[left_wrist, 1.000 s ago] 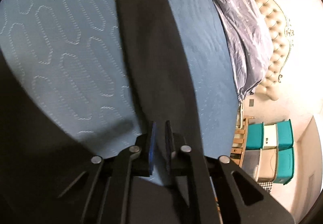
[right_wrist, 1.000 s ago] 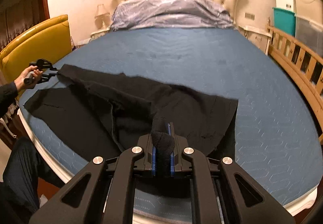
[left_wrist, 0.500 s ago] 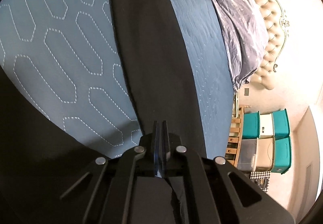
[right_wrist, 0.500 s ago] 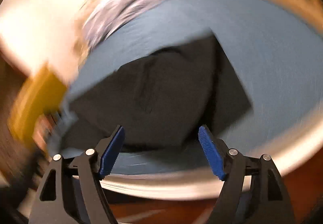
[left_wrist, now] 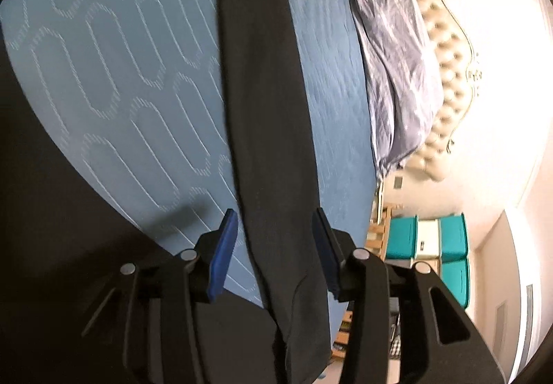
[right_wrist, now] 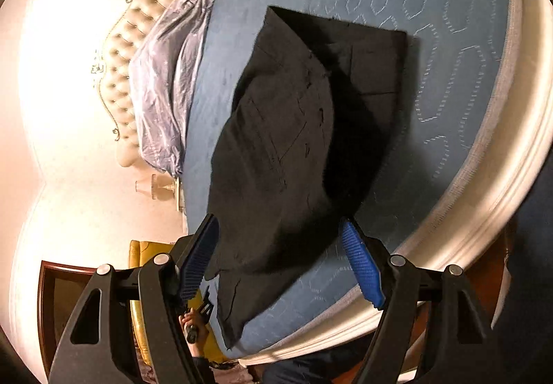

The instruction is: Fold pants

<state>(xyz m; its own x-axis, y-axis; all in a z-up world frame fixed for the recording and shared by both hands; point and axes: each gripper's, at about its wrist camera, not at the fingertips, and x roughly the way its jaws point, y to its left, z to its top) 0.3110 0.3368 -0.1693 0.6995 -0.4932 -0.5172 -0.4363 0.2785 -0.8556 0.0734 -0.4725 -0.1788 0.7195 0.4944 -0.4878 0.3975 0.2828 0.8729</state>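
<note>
Bed: a large mattress under a blue quilted cover with a stitched lozenge pattern, a crumpled lavender duvet heaped at its head against the cream tufted headboard.

Pants: black woven fabric, lying flat on the cover close to the bed's near edge. In the right wrist view the waist and seat portion appears doubled, one half laid over the other, with a pocket seam uppermost. In the left wrist view the legs run as one narrow dark strip toward a squared hem at the far end, which suggests one leg stacked on the other; the dark cloth hides the layers, so this is not certain.

Assessment: the lengthwise fold looks complete. The crosswise folds, hem toward waist, remain.

Left hand-held gripper: jaws have just been opening, pads clear of the strip lying between them; released.

Right hand-held gripper: spread wide above the waist end, grasping nothing.
</note>
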